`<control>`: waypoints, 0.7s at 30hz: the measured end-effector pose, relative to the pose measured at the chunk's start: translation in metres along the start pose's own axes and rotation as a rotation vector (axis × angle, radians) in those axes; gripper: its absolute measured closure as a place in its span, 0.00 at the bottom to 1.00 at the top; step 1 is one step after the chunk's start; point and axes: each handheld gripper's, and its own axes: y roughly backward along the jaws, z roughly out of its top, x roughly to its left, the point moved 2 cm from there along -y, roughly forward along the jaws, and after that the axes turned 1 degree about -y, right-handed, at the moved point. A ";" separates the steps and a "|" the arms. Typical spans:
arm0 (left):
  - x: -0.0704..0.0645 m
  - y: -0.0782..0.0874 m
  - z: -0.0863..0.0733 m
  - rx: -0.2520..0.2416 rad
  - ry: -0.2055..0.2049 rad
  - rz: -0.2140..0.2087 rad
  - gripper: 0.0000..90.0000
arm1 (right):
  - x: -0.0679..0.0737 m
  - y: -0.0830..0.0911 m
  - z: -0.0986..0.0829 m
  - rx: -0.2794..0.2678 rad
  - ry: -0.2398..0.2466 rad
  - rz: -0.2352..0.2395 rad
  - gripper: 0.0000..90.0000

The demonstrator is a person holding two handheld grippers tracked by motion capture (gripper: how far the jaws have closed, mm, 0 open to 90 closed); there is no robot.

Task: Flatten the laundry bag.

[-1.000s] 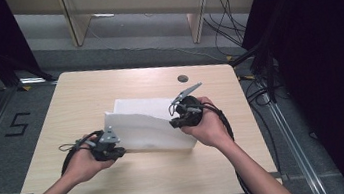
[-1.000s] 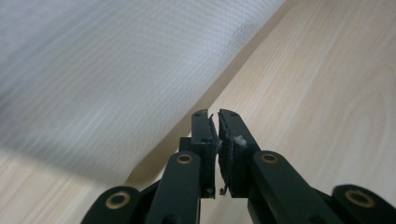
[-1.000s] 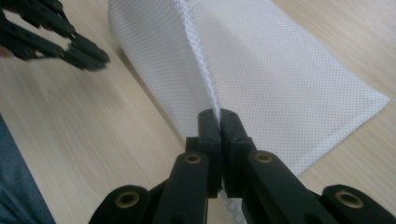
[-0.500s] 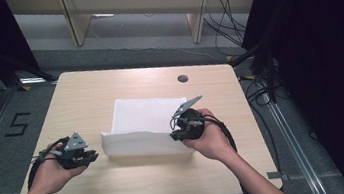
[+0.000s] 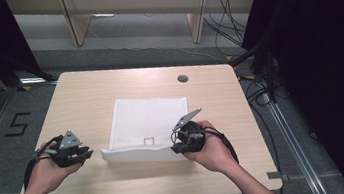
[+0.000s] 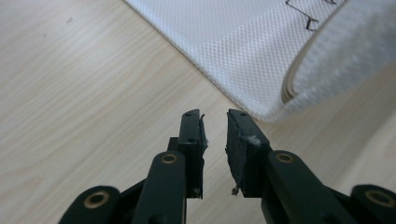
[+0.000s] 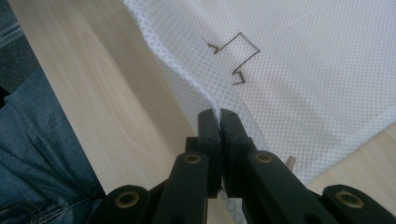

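Cloth (image 5: pixel 149 122) near fold hides layers | right hand-held gripper (image 5: pixel 184 142) pinches its edge | left hand-held gripper (image 5: pixel 82 153) narrowly parted, empty

The cloth (image 5: pixel 147 125) lies mid-table (image 5: pixel 84 96), left tool (image 5: pixel 82 154) beside its left corner, right tool (image 5: pixel 179 148) at its near edge.

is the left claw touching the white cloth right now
Apart. In the left gripper view the left claw stands open over bare wood, with a strip of table between its tips and the white cloth's folded edge.
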 end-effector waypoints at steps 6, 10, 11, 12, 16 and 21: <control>-0.002 -0.002 0.006 -0.014 -0.008 0.001 0.83 | 0.003 -0.009 -0.015 0.020 -0.019 0.011 0.99; -0.005 -0.003 0.010 -0.020 -0.005 -0.003 0.82 | 0.005 -0.013 -0.021 0.038 -0.035 0.027 0.99; -0.004 -0.003 0.011 -0.017 -0.023 -0.003 0.82 | 0.004 -0.014 -0.022 0.034 -0.014 0.028 0.99; -0.005 -0.003 0.012 -0.022 -0.023 -0.003 0.81 | 0.005 -0.015 -0.023 0.040 -0.028 0.023 0.99; -0.009 -0.004 0.018 -0.031 -0.034 -0.006 0.80 | 0.007 -0.019 -0.027 0.047 -0.022 0.042 0.99; -0.015 -0.007 0.022 -0.045 -0.020 -0.019 0.79 | 0.008 -0.023 -0.031 0.054 -0.018 0.043 0.99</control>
